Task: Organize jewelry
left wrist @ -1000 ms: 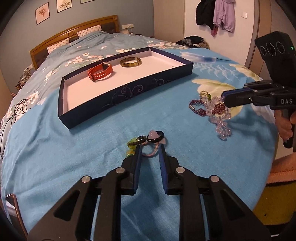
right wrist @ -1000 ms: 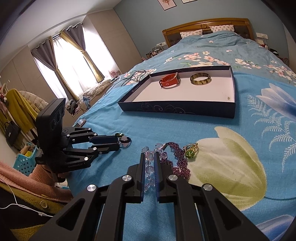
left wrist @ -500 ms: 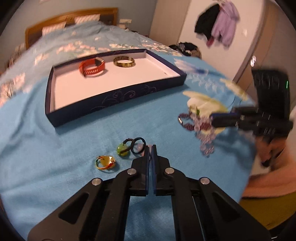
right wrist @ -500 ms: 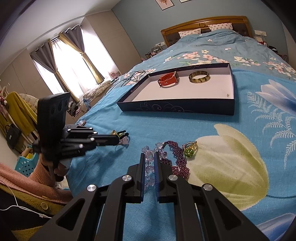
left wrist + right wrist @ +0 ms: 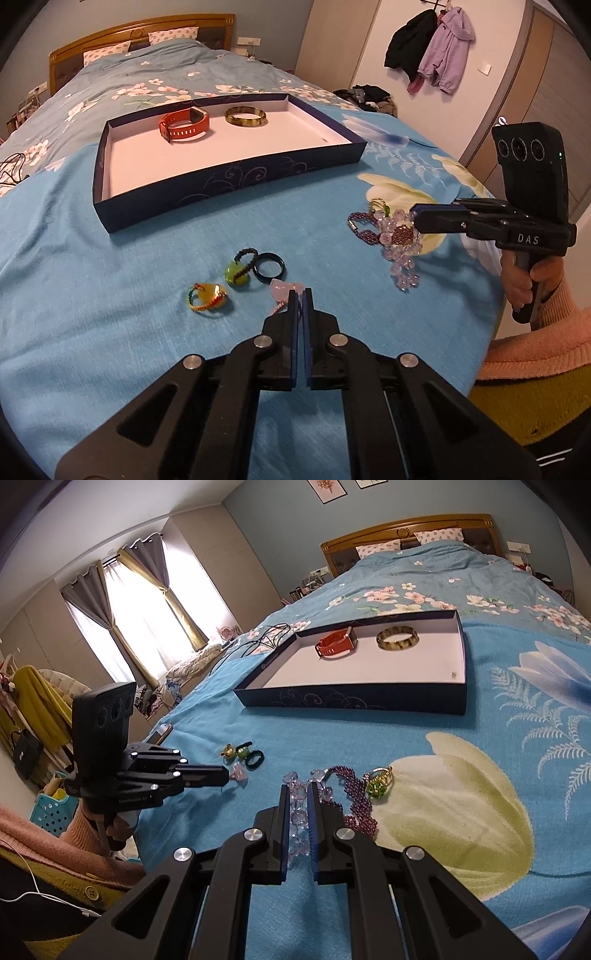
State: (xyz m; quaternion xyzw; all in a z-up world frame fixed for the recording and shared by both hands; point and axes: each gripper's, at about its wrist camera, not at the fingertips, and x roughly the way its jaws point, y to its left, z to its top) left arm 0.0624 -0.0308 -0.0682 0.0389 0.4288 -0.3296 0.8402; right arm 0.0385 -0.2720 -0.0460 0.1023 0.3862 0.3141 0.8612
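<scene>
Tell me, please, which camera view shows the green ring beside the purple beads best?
The right wrist view: the green ring lies close and unobstructed beside the purple beads, with its band and green stones distinct. In the left wrist view it is small and far, with little detail, beyond the clear beads.

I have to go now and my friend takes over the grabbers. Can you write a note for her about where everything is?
Left gripper: shut on the pink-stone cord ring, low over the blanket.
Right gripper: shut on the clear bead bracelet, lying on the blanket.
In the tray: orange watch band and mottled bangle. Done.
Loose on the blanket: yellow-stone ring, green-stone ring, black ring, purple bead bracelet, green gem ring.
Left to do: carry both held pieces to the tray, then the loose ones.
</scene>
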